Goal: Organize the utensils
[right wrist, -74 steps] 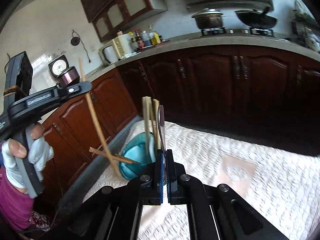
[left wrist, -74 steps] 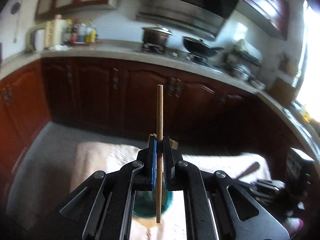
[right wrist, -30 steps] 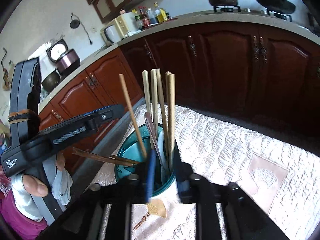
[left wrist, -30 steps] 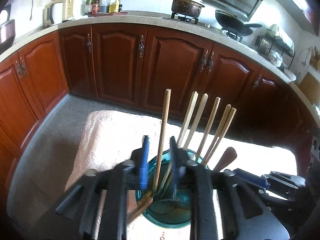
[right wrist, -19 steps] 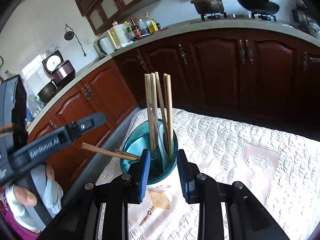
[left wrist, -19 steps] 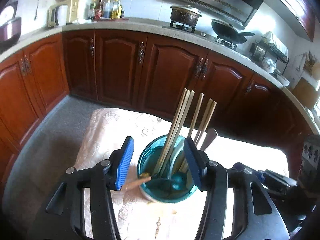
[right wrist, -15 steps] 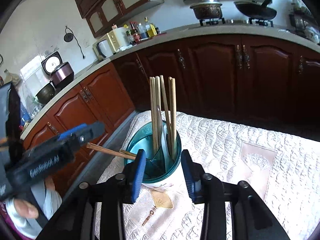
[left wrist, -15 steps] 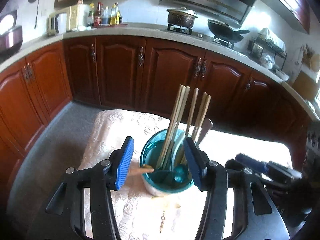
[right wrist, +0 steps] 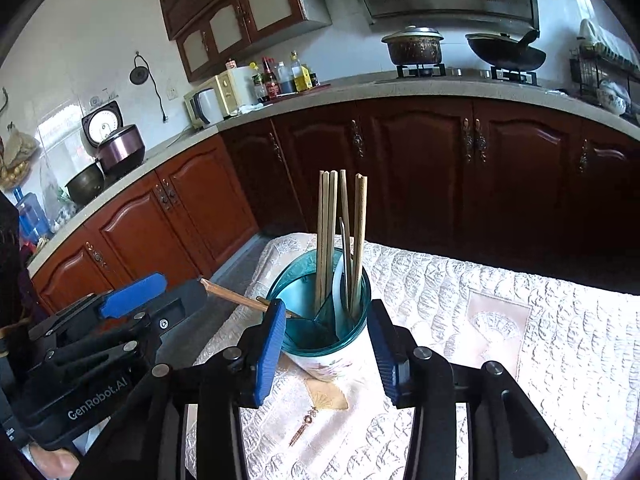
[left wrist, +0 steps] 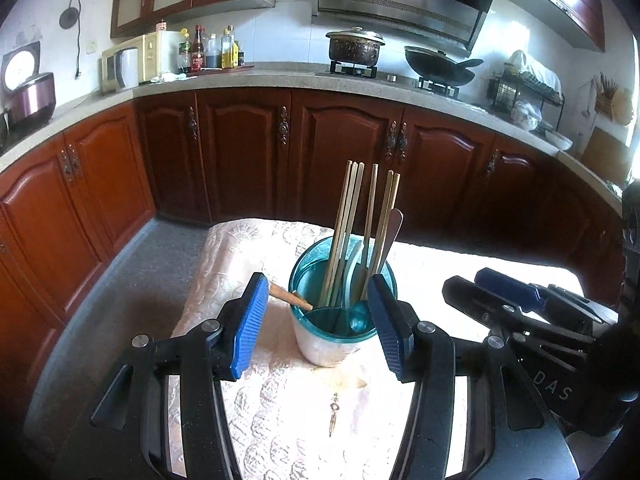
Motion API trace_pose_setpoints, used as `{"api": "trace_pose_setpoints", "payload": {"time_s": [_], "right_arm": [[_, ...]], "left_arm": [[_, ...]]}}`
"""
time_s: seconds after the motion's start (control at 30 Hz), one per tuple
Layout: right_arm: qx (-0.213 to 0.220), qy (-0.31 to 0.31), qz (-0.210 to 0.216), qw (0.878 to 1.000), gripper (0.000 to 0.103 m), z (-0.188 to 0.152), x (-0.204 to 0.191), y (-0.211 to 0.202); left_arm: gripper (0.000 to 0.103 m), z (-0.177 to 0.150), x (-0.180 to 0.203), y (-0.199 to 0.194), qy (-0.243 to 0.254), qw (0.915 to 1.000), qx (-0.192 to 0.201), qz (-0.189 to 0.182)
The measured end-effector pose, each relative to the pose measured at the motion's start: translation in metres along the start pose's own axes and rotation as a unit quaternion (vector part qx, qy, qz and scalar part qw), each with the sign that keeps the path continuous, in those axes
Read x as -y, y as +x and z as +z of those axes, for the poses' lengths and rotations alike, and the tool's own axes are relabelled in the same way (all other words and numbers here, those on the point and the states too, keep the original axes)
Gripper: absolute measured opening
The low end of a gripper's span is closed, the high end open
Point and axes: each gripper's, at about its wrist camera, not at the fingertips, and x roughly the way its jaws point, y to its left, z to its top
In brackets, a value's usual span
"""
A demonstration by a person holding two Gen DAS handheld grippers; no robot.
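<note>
A teal-rimmed utensil cup (left wrist: 334, 334) (right wrist: 325, 338) stands on a white quilted cloth (left wrist: 304, 412) (right wrist: 480, 320). Several wooden chopsticks (left wrist: 352, 232) (right wrist: 326, 236) and a spoon (left wrist: 391, 232) stand upright in it. One chopstick (left wrist: 290, 297) (right wrist: 236, 296) lies tilted across the cup's rim, pointing out to the left. My left gripper (left wrist: 318, 326) is open and empty, just in front of the cup. My right gripper (right wrist: 326, 350) is open and empty, its fingers either side of the cup. Each gripper shows in the other's view, the left (right wrist: 132, 304) and the right (left wrist: 500, 292).
Dark red kitchen cabinets (left wrist: 320, 148) and a grey counter (left wrist: 256, 80) run behind the table. A pot (left wrist: 354, 46) and a wok (left wrist: 438, 68) sit on the stove. A small fan charm (right wrist: 320, 404) lies on the cloth before the cup.
Both grippers held utensils shut, lowered them into the cup, then opened and let go. Both have since drawn back from the cup, jaws wide.
</note>
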Motion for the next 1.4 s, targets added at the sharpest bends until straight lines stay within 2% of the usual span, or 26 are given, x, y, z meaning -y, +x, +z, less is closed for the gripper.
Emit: {"api": "trace_pose_setpoints", "payload": {"time_s": [0.27,1.4], "right_arm": [[0.001,0.002,-0.009,1.000,0.043,-0.001,-0.002,-0.003],[-0.006,-0.014,-0.017,1.000,0.047,-0.001,-0.009,-0.003]], "left_arm": [[0.051,-0.005,-0.003,-0.010,0.006,0.9998,0.008,0.019],[0.051,-0.011,-0.003,-0.012,0.015,0.9989,0.015,0.041]]}}
